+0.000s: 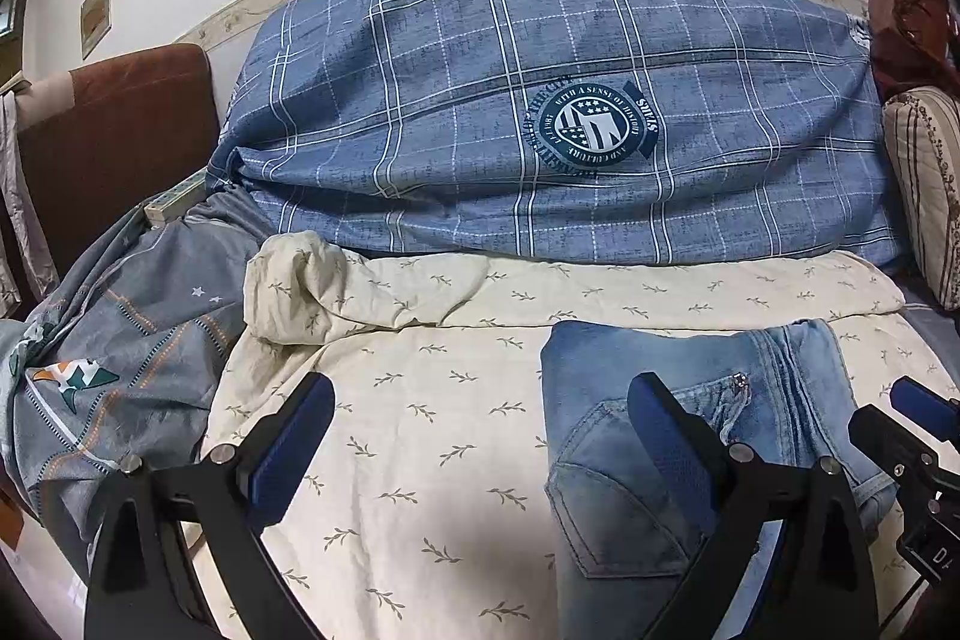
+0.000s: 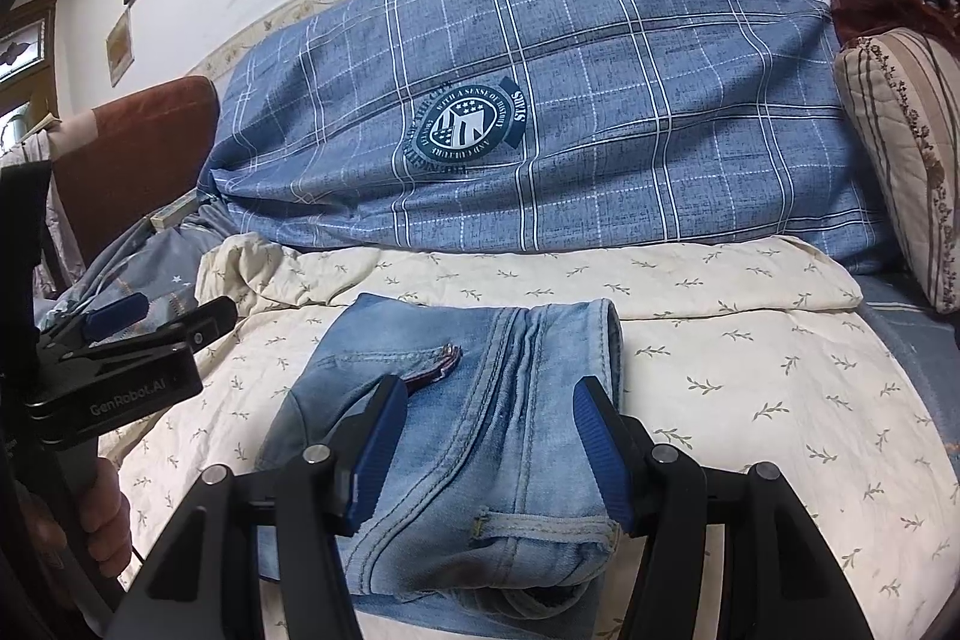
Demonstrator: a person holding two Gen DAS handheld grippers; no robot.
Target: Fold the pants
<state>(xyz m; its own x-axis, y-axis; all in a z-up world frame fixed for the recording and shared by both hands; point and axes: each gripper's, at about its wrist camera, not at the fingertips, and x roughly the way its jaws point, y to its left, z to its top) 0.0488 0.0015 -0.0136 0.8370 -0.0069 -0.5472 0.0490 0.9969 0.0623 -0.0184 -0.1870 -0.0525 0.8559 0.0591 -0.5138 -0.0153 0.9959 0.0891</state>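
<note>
Light blue jeans [image 2: 480,436] lie folded into a compact stack on the cream leaf-print sheet [image 2: 750,400]. In the left wrist view the jeans [image 1: 600,460] sit at the right, a back pocket facing up. My left gripper [image 1: 480,436] is open and empty, its left finger over bare sheet, its right finger over the jeans' left part. My right gripper [image 2: 486,442] is open just above the stack, its fingers astride the middle, holding nothing. The left gripper also shows from the side in the right wrist view [image 2: 150,322], left of the jeans.
A large blue plaid pillow [image 1: 540,130] leans against the wall behind the sheet. A grey patterned quilt [image 1: 120,370] is bunched at the left. A striped cushion [image 2: 900,148] stands at the right. A brown headboard [image 1: 120,130] is at the far left.
</note>
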